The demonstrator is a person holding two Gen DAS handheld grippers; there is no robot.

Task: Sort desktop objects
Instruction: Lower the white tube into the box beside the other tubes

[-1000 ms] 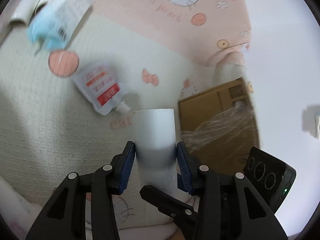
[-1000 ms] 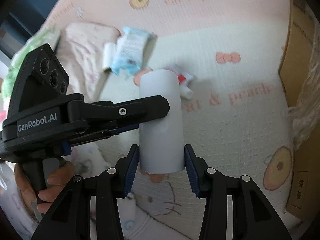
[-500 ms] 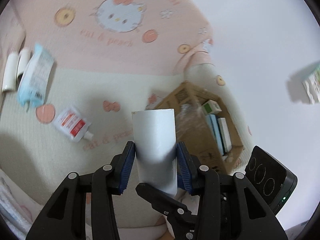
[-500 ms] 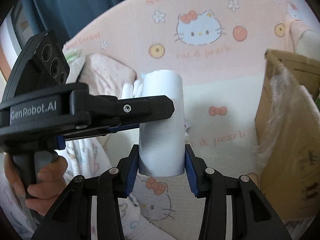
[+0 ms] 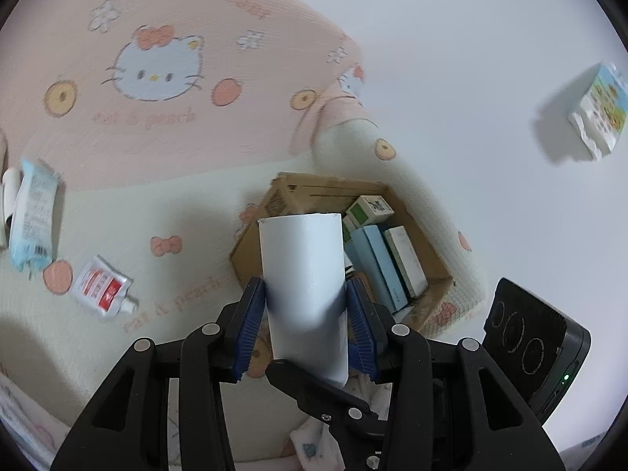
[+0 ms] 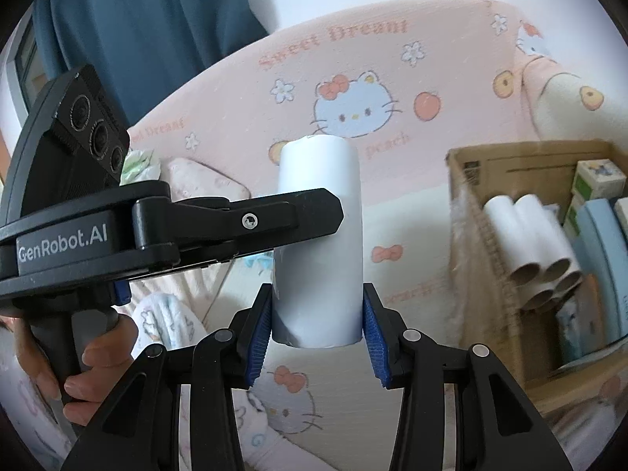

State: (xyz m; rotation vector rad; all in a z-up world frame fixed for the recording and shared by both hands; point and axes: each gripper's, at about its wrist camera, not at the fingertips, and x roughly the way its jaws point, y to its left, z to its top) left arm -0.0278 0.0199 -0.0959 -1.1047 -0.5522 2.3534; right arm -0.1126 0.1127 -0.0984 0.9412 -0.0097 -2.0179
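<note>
A white paper roll (image 5: 302, 274) stands upright between the blue pads of my left gripper (image 5: 304, 314), which is shut on its lower part. My right gripper (image 6: 317, 322) is shut on the same roll (image 6: 320, 235) near its bottom end. In the right wrist view the left gripper's black finger (image 6: 274, 219) crosses the roll's middle from the left. The roll hangs in the air above the Hello Kitty blanket, next to an open cardboard box (image 5: 314, 188). The box (image 6: 510, 165) holds several small cartons and several paper rolls (image 6: 537, 235).
On the blanket at the left lie a red-and-white spout pouch (image 5: 100, 288) and a light blue packet (image 5: 33, 216). A printed tissue pack (image 5: 598, 110) lies far right on white ground. A person's hand (image 6: 90, 373) holds the left gripper's handle. A dark blue curtain (image 6: 137, 19) hangs behind.
Both grippers have risen with the roll held between them. The left view has rolled and now looks down into the box. The pouch and packet have dropped away to the left.
</note>
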